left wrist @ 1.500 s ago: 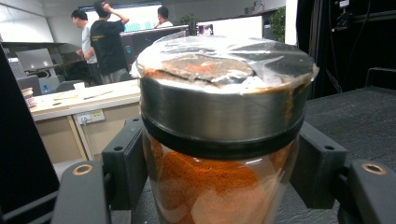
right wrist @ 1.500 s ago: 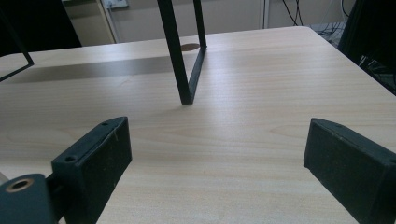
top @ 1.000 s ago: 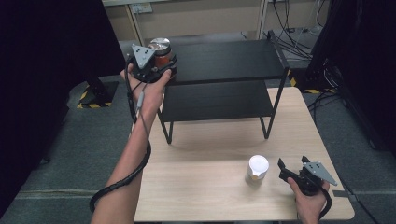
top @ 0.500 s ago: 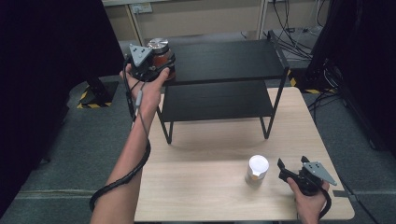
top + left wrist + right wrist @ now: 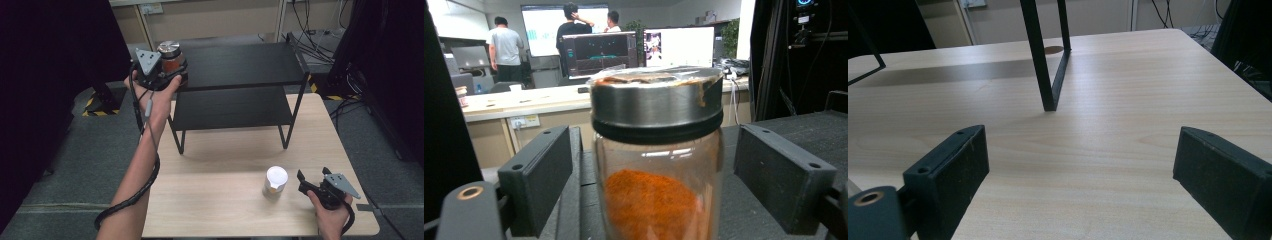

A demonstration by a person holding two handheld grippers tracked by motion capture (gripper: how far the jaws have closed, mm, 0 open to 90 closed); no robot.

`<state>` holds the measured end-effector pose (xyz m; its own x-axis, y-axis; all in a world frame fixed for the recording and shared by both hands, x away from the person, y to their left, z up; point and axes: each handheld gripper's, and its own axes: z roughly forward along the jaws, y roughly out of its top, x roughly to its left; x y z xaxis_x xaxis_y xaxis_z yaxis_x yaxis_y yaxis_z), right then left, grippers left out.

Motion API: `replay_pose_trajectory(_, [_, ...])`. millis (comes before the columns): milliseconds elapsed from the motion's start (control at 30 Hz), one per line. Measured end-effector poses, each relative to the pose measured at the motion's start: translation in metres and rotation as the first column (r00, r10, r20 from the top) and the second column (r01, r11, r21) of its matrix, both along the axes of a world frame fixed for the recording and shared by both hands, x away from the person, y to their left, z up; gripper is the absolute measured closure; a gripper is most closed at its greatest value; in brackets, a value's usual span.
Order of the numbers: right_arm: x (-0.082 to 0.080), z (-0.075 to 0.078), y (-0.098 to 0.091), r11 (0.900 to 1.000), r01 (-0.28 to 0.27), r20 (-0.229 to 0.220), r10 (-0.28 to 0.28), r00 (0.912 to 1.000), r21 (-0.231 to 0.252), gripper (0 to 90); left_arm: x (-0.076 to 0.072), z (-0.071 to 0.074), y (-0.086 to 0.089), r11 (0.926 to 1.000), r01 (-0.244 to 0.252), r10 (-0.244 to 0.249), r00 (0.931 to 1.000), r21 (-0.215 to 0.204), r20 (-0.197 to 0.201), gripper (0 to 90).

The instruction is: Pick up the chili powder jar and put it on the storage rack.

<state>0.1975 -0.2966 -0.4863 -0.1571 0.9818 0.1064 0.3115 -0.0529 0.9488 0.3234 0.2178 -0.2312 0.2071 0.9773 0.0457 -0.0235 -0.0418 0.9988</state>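
Pale wood makes up the table (image 5: 225, 200), which stands on grey carpet with black curtains to either side and cables trailing at the back right. On its far half stands a black two-tier metal shelf (image 5: 240, 65). At the left end of the top tier sits a glass spice jar (image 5: 171, 57) with a silver lid, part filled with orange-red powder. The left gripper (image 5: 172, 75) is raised to it; in the left gripper view the jar (image 5: 656, 150) stands between the two black jaws, which are spread apart with a gap on each side of the glass. Near the table's front edge the right gripper (image 5: 306, 181) rests low, jaws released and parted over bare wood, just beside a small white-lidded jar (image 5: 275, 182). Behind the shelf, an office with monitors and people standing.
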Motion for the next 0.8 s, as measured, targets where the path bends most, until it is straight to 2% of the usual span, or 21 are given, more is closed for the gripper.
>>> replay_pose_trajectory(367, [0.0,0.0,0.0,1.0,-0.001,-0.001,0.001,1.0,-0.004,7.6,-0.019,-0.018,0.005,0.9996,0.014,-0.013,0.999,-0.026,0.042,14.5])
replay_pose_trajectory(800, [0.0,0.0,0.0,1.0,-0.002,-0.001,0.002,1.0,-0.003,7.6,-0.034,-0.035,0.009,0.9991,0.035,-0.033,0.997,-0.025,0.07,14.6])
